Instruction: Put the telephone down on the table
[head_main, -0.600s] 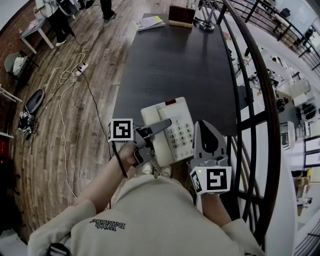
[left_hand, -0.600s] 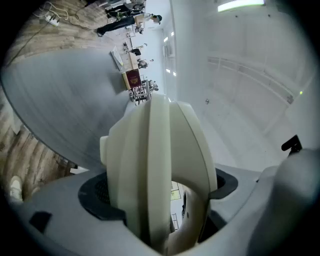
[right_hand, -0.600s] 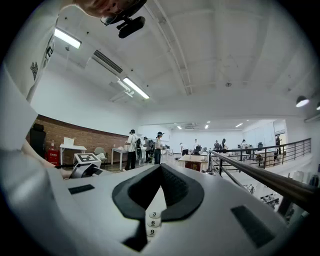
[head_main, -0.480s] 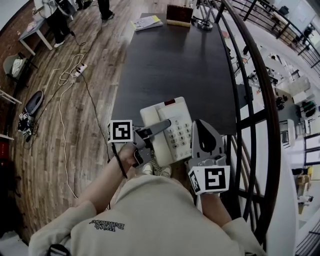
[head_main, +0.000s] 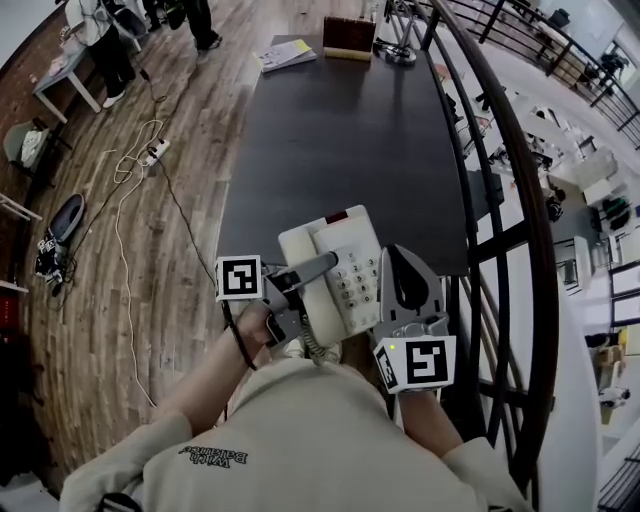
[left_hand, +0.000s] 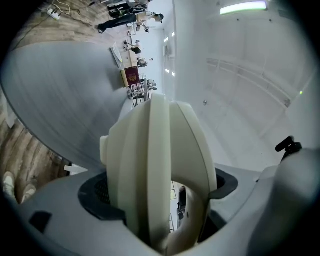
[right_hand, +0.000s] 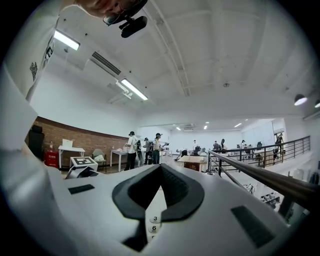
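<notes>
Our left gripper (head_main: 305, 290) grasps the cream plastic push-button telephone (head_main: 355, 280), which overhangs the near edge of the dark rectangular table (head_main: 340, 130). Our right gripper (head_main: 397, 256) sits clenched and empty just to its right. We judge the carry unfinished: next we must move it farther in, lower it flat and release.

wear: cream sweatshirt (head_main: 300, 430), dark chest lettering (head_main: 215, 455) | left gripper (head_main: 330, 268), right gripper (head_main: 392, 256): grey, white cubes (head_main: 240, 278) (head_main: 418, 362), black square markers

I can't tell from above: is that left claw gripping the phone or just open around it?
Gripping: the left gripper's fingers press both sides of the telephone, seen in its own view.
</notes>
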